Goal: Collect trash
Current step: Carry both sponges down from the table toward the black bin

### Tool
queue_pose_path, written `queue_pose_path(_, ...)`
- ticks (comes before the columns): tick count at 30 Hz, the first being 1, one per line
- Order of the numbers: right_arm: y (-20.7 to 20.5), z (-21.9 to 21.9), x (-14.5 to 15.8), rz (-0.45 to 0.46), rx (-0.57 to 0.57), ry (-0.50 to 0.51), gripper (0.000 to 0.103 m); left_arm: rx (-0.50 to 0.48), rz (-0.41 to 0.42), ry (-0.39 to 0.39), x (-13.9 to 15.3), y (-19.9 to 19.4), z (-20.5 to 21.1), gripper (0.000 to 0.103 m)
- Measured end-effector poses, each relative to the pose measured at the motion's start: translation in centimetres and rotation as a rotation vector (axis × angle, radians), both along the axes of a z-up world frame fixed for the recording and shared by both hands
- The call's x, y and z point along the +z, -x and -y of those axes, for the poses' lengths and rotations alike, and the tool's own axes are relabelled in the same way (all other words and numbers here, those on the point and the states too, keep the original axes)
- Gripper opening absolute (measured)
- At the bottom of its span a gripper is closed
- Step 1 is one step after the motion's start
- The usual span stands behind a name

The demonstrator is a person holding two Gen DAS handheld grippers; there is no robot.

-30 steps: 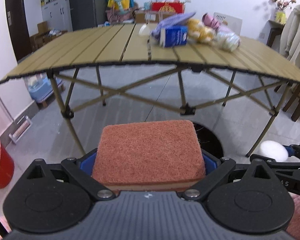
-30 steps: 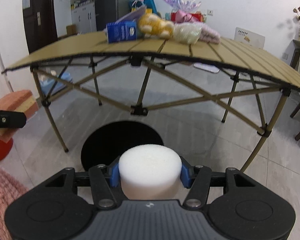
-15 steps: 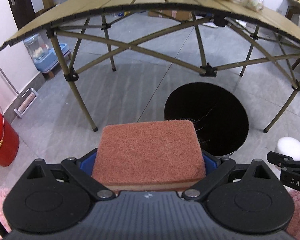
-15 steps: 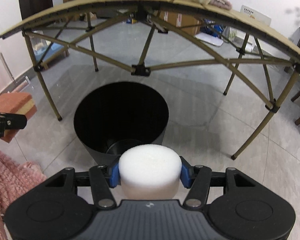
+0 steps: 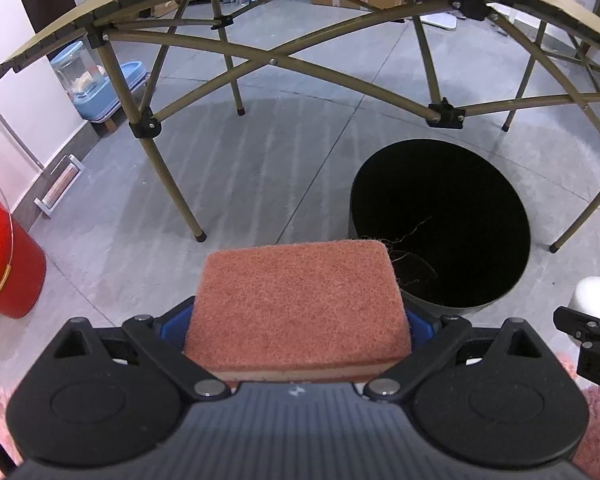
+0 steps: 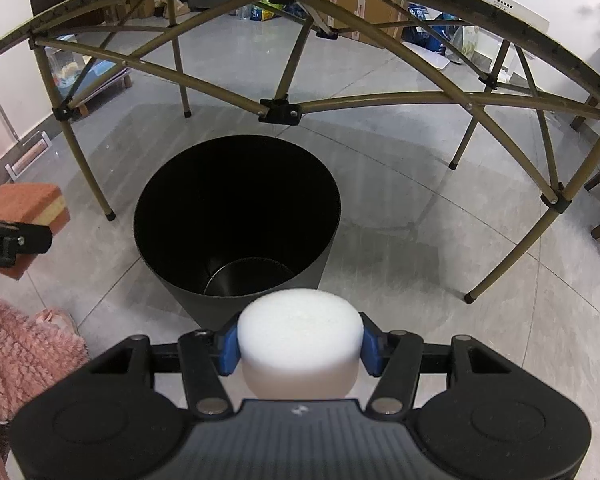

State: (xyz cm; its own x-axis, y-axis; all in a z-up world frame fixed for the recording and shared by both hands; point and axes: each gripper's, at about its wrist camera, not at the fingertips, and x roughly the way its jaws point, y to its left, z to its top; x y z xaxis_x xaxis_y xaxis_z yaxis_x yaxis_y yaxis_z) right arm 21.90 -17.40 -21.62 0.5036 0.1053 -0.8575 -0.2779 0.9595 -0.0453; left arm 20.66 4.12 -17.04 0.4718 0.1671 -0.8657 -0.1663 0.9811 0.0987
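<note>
My left gripper (image 5: 296, 320) is shut on a rectangular scouring sponge (image 5: 296, 304) with a reddish-brown top and a yellow layer beneath. It hangs to the left of a black trash bin (image 5: 440, 224) on the floor. My right gripper (image 6: 299, 346) is shut on a round white foam puck (image 6: 299, 340), just short of the bin (image 6: 236, 216), whose open mouth lies straight ahead and below. The scouring sponge (image 6: 24, 208) shows at the left edge of the right wrist view, and the foam puck (image 5: 596, 300) at the right edge of the left wrist view.
A folding table (image 6: 284, 108) with tan crossed legs spans overhead behind the bin. A red bucket (image 5: 4, 256) stands at the far left by the wall. Pink fluffy fabric (image 6: 24, 348) lies at the lower left. Boxes and bags sit on the floor beyond the table.
Both grippers have sunk and tipped downward; the tabletop has slid out of view and the bin's mouth has come into full view. Both grips are unchanged.
</note>
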Motion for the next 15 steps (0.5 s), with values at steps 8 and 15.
queue_pose_path(8, -2.0, -1.3, 0.2, 0.002, 0.017, -0.007, 0.056, 0.018, -0.022, -0.015, -0.5, -1.2, -0.5, 0.099)
queue_pose_path(15, -4.2, -3.0, 0.1, 0.002, 0.041, -0.010, 0.056, 0.045, -0.035, -0.026, -0.7, -2.6, -1.4, 0.099)
